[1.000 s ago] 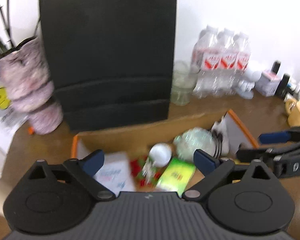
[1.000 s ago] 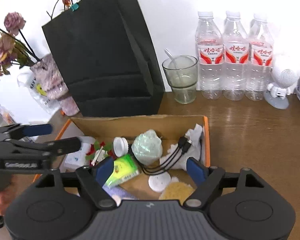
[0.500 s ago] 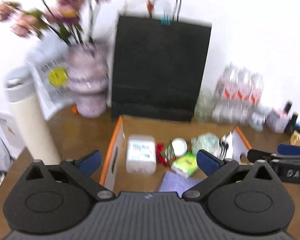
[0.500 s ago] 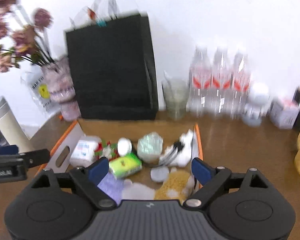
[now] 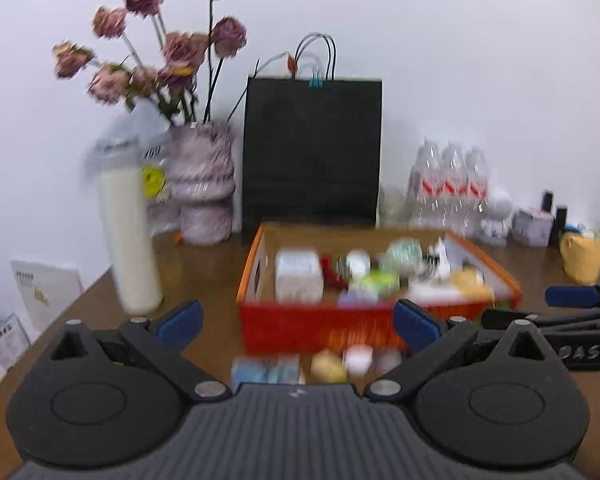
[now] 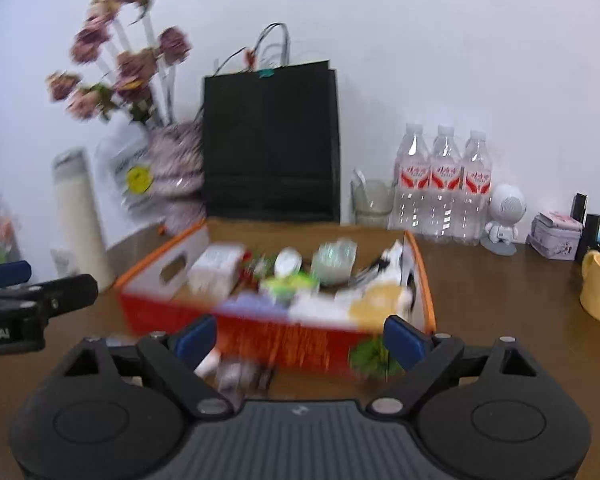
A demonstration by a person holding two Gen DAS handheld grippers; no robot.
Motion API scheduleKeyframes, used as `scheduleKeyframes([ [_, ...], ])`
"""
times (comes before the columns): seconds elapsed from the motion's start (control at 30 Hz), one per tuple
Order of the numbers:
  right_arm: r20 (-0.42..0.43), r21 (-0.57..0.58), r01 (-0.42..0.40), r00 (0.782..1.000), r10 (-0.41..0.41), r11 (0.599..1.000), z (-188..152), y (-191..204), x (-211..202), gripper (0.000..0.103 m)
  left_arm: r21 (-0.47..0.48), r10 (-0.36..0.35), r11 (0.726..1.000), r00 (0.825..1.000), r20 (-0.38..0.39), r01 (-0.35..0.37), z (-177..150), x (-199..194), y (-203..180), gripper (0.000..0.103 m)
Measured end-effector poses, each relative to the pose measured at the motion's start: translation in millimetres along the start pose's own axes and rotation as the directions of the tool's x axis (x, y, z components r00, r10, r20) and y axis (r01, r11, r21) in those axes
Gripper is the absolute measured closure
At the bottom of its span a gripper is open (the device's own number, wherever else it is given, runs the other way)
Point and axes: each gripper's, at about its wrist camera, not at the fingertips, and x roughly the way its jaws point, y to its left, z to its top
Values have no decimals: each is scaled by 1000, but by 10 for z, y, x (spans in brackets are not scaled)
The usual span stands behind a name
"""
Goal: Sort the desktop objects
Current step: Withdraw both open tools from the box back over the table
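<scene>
The orange-walled cardboard box (image 6: 284, 338) stood on the brown wooden desk (image 6: 500, 280) just in front of the upright black paper bag (image 6: 270, 140), crowded with small blurred items, among them a white rectangular packet (image 6: 216, 266) at its left end and a green packet (image 6: 288, 282) near its middle. The left gripper (image 5: 298, 318) and the right gripper (image 6: 296, 336) both hovered on the box's near side, each with blue-padded jaws spread wide and empty. A few small blurred objects (image 5: 336, 362) lay on the desk just before the box's front wall, and three clear plastic water bottles (image 6: 444, 184) stood to its far right.
</scene>
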Motion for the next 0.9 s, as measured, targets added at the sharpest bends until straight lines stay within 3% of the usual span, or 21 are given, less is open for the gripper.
scheduleKeyframes([
  [0.1,-36,12,-42,998,43,999,-312,36,-261,13,-17,22,1000,999,-49,-23,-265,-213,2,0],
  [0.23,-71,-45,-62,996,59,997,-617,116,-574,13,-32,-6,999,995,-100,3,-530,-457,-31,0],
  [0.37,-74,0,-104,992,104,995,-806,131,-864,12,-66,-74,996,991,-111,67,-676,-678,6,0],
  [0.53,6,-121,-3,1000,4,993,-865,294,-1007,12,-96,-81,993,990,-116,70,-660,-682,209,0],
  [0.57,6,-141,-12,1000,13,990,-858,312,-974,15,-101,-79,993,991,-110,68,-625,-648,262,0],
  [0.67,-47,-136,-114,993,109,984,-801,373,-804,46,-118,-45,992,994,-95,34,-550,-502,455,0],
  [0.77,-140,-110,-241,964,225,964,-690,517,-500,64,-161,5,987,993,-122,-24,-529,-297,693,2],
  [0.8,-160,-109,-278,952,259,954,-641,599,-364,63,-184,11,982,991,-137,-36,-526,-229,771,2],
  [0.9,-169,-150,-298,947,272,943,-490,887,30,60,-236,3,971,987,-161,-41,-508,-89,958,2],
])
